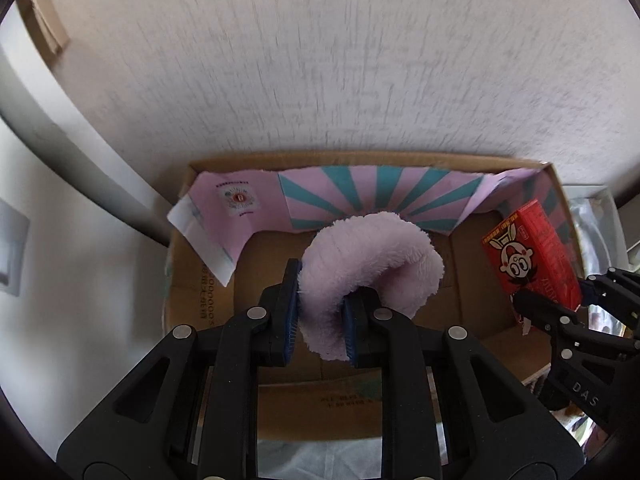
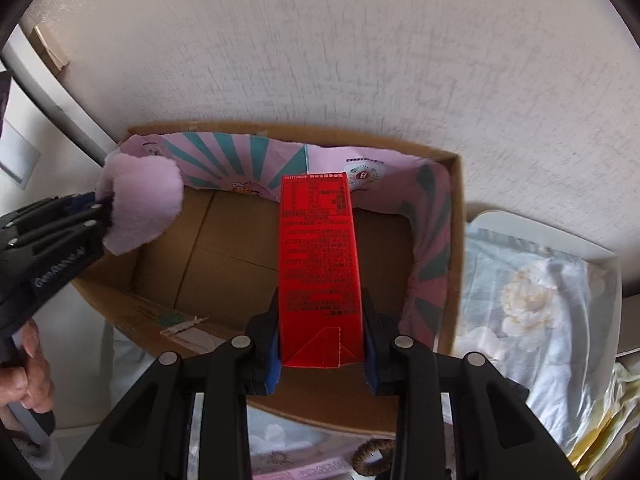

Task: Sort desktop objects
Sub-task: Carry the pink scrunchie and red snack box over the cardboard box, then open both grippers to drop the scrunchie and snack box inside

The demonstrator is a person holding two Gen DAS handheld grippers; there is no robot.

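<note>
Cardboard box (image 1: 200, 280) against white wall (image 1: 320, 60), open-topped, pink-teal paper (image 1: 372, 196) lining far side. Above box – red carton (image 2: 318, 264) clamped between right gripper (image 2: 320, 344) pads; fluffy pink cloth (image 1: 360, 256), curled, pinched in narrow-set left gripper (image 1: 320, 320).

The plush (image 1: 372, 256) is pale lilac, and the carton (image 2: 318, 264) is bright red with dark print on one face and, on another, a cartoon face in white, black and yellow. The box (image 2: 240, 248) is plain brown cardboard, lined along its walls with pink paper (image 1: 372, 194) fanned with teal rays and carrying a small red-and-white round emblem. Each hand-held gripper (image 1: 320, 312) is black with blue pads (image 2: 273, 364), and the wall (image 1: 320, 60) is white with a streaky grey texture.
</note>
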